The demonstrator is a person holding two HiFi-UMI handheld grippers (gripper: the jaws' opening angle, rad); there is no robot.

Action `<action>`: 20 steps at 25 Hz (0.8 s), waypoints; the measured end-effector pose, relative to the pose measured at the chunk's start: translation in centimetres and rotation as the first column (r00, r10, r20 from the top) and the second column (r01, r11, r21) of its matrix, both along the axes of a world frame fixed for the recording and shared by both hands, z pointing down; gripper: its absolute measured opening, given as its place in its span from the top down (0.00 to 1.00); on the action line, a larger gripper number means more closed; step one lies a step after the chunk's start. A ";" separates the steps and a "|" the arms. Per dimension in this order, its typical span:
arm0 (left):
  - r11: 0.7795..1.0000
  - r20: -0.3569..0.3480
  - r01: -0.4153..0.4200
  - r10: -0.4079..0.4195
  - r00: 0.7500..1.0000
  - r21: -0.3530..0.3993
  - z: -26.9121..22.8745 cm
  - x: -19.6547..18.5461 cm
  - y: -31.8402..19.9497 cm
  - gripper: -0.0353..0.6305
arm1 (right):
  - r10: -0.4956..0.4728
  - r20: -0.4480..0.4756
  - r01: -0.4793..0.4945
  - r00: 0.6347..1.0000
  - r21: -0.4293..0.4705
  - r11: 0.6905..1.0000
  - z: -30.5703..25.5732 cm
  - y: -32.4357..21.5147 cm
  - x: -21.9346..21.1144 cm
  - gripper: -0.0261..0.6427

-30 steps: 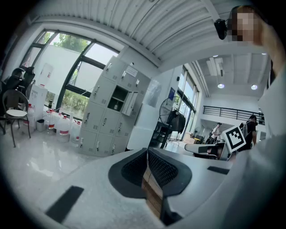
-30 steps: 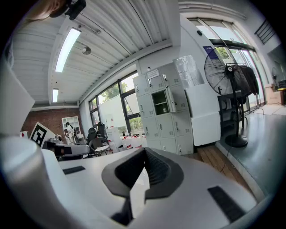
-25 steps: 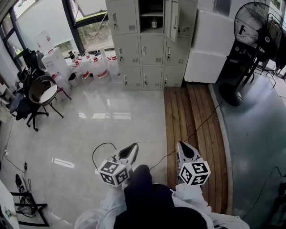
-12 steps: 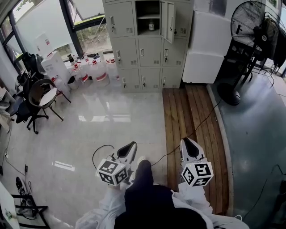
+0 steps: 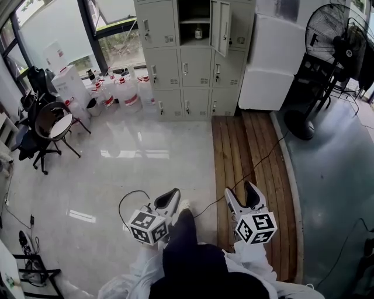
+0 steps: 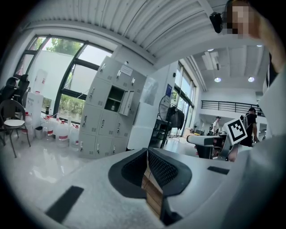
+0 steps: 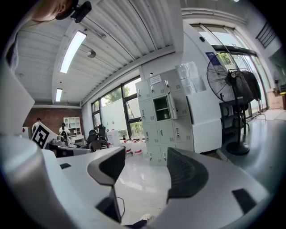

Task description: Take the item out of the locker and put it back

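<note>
Grey locker (image 5: pixel 198 64), top off-frame; shelf item (image 5: pixel 199 33) indistinct

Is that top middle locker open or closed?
Open: its door stands swung outward, and a small item shows inside the locker.

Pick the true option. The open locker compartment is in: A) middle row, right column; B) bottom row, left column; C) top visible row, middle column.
C: the open compartment sits top middle, its door swung right, a small item inside.
</note>
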State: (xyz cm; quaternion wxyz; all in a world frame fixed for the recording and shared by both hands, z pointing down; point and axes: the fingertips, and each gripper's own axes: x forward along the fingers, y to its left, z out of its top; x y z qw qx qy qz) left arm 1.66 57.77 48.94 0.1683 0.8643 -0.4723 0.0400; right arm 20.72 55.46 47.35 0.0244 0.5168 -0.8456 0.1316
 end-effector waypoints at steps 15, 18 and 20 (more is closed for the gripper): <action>1.000 -0.008 -0.026 0.025 1.000 -0.014 -0.1 -1.9 -13.4 0.93 | 0.029 -0.001 -0.029 1.000 -0.033 0.999 0.2 -13.2 -1.9 0.42; 0.999 -0.008 -0.029 0.029 1.000 -0.017 -0.5 -2.7 -17.0 0.92 | 0.042 0.018 -0.041 0.999 -0.043 0.998 -0.1 -16.7 -2.6 0.35; 0.999 -0.011 -0.031 0.031 0.999 -0.017 -0.8 -3.3 -19.3 0.92 | 0.044 0.026 -0.043 0.999 -0.052 0.998 -0.2 -19.0 -3.2 0.30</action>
